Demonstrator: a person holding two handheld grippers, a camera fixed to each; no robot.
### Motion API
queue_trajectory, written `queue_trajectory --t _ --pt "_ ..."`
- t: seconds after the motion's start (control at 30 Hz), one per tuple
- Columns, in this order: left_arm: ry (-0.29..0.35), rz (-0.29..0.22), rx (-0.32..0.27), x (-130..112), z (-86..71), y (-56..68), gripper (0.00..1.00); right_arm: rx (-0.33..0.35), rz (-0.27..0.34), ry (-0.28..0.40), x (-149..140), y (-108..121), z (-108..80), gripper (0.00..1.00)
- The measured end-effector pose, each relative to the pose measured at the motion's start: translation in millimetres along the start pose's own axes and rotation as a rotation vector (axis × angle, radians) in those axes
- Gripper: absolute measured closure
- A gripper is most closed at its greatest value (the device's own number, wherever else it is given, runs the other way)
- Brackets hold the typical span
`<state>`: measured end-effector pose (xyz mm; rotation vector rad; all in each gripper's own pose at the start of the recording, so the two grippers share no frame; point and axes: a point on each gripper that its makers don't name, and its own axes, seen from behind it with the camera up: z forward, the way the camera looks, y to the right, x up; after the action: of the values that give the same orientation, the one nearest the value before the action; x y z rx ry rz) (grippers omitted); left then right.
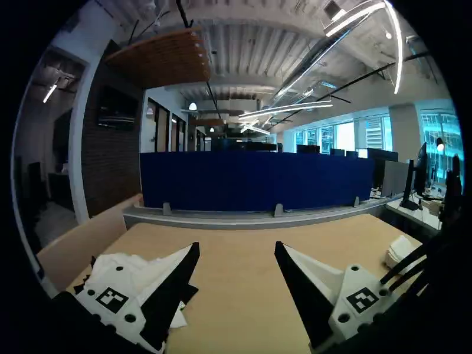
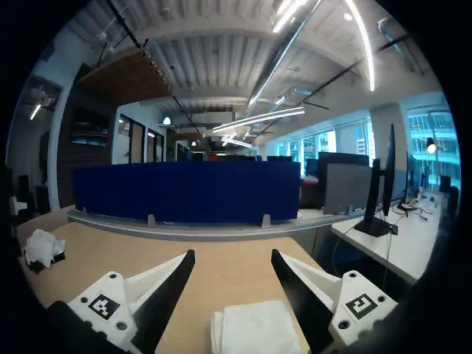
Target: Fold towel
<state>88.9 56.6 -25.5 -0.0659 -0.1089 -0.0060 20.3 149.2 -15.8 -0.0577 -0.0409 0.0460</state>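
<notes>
In the left gripper view, my left gripper (image 1: pixel 236 245) is open above the wooden table (image 1: pixel 236 295), with nothing between its fingers. A crumpled white towel (image 1: pixel 127 265) lies on the table behind its left finger, partly hidden by it. A small stack of folded white towels (image 1: pixel 401 251) sits at the table's right edge. In the right gripper view, my right gripper (image 2: pixel 232 252) is also open. A folded white towel (image 2: pixel 256 327) lies on the table just below and between its fingers. The crumpled towel (image 2: pixel 42 246) sits far off on the left.
A blue divider panel (image 1: pixel 253 180) on a grey rail (image 1: pixel 248 218) closes off the table's far edge. To the right stands a white desk (image 2: pixel 401 242) with a monitor (image 2: pixel 383 177) and other gear. Black cables (image 1: pixel 413 265) cross the left gripper view's lower right.
</notes>
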Motion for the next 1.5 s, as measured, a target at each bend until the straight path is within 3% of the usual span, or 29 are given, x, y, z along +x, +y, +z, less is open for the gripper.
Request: queue_trajectory --t 0.2,0.57,0.87,1.17,1.5 --pt "0.01 0.018 -0.003 4.0 8.0 -1.3 0.06 0.025 -0.015 0.002 6.3 -24.1 0.3 0.0" --pt "0.038 -0.008 -0.025 4.4 16.5 2.2 0.06 0.07 -0.036 0.019 20.7 -98.0 7.9 0.0" --pt "0.056 -0.036 -0.012 4.1 22.0 -13.0 0.06 0.081 -0.011 0.022 21.2 -143.4 11.4 0.0" --pt "0.067 -0.023 0.013 2.4 26.9 -26.5 0.05 0.081 -0.008 0.02 25.7 -155.8 9.8 0.0" --pt "0.09 0.018 0.012 -5.5 31.7 -20.8 0.06 0.076 0.003 0.012 30.5 -166.0 2.7 0.0"
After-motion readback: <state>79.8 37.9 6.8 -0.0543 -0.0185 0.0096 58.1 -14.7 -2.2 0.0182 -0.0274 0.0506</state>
